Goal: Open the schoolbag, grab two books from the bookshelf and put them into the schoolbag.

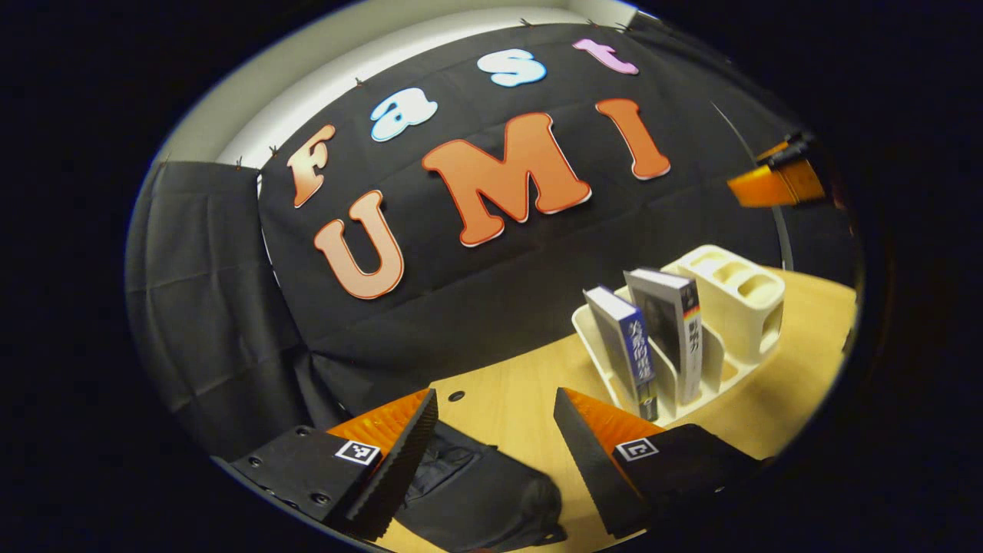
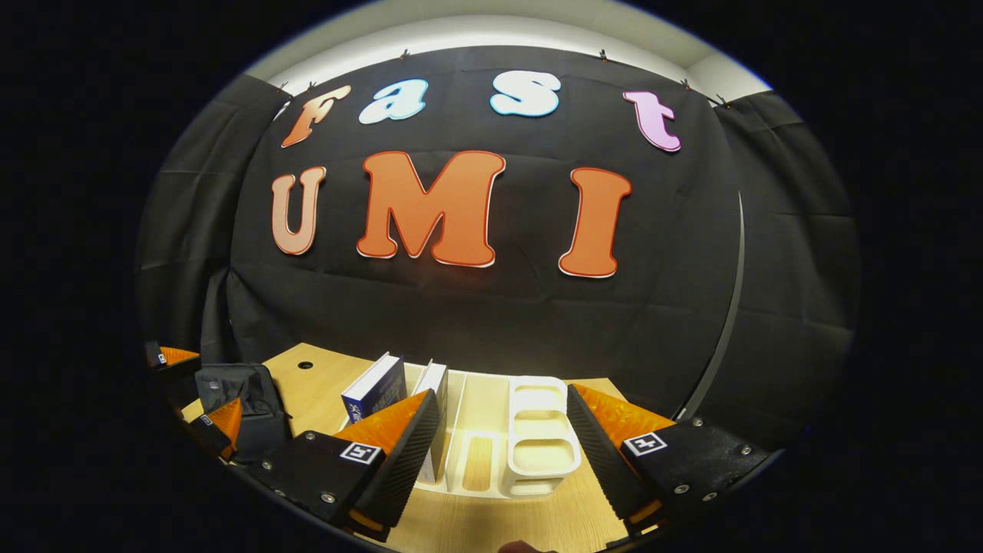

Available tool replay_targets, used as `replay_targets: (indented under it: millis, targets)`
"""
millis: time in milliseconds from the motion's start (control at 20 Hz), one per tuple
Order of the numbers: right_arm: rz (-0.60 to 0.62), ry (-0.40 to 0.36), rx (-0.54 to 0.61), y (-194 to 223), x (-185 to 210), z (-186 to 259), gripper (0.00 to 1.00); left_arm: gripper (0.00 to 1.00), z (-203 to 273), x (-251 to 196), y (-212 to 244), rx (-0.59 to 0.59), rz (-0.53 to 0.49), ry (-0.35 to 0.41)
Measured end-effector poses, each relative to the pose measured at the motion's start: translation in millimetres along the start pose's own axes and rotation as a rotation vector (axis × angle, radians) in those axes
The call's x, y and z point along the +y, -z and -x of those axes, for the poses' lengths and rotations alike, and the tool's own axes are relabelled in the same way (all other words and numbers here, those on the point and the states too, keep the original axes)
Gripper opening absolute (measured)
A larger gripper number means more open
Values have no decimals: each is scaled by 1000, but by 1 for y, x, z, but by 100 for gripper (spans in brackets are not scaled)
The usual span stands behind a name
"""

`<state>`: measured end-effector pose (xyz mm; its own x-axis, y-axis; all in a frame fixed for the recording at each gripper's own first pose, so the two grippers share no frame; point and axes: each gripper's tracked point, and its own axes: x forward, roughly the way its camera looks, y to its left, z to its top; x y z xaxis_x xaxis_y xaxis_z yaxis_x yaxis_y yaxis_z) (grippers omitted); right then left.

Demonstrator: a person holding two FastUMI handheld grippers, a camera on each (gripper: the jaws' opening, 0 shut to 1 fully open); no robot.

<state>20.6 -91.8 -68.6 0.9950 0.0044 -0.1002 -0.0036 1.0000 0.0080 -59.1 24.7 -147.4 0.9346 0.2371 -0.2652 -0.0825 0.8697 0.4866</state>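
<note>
Black fabric, soft and creased, makes up the schoolbag, which lies on the pale wooden table just beyond and below the left gripper. That gripper's jaws stand wide apart and hold nothing; the bag shows in the gap between them. To its right, a little farther off, stands the cream plastic bookshelf, a smooth moulded rack with upright dividers and rounded cup-like pockets at its far end. Two books stand in its slots, leaning slightly: a blue-spined book nearer, and a book with a dark cover just behind it.

In the right gripper view, the right gripper hovers above the near edge of the bookshelf, its jaws likewise spread wide and empty, the rack's pockets showing between them. The blue book and its neighbour stand at the rack's left end, beside the left finger. Far left on the table lies the schoolbag, with the other gripper close around it.
</note>
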Motion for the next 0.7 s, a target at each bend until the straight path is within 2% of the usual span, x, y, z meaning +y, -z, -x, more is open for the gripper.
replay_targets:
  millis: [300, 550, 700]
  targets:
    - [14, -21, 37, 20, -7, -12, 98, 95, 10, -17, 90, 124, -269, 21]
    - [39, -69, 43, 23, -4, -20, 98, 95, 17, -27, 172, 303, -417, 44]
    - [49, -87, 20, 17, -4, -23, 99, 96, 13, -26, 203, 377, -488, 25]
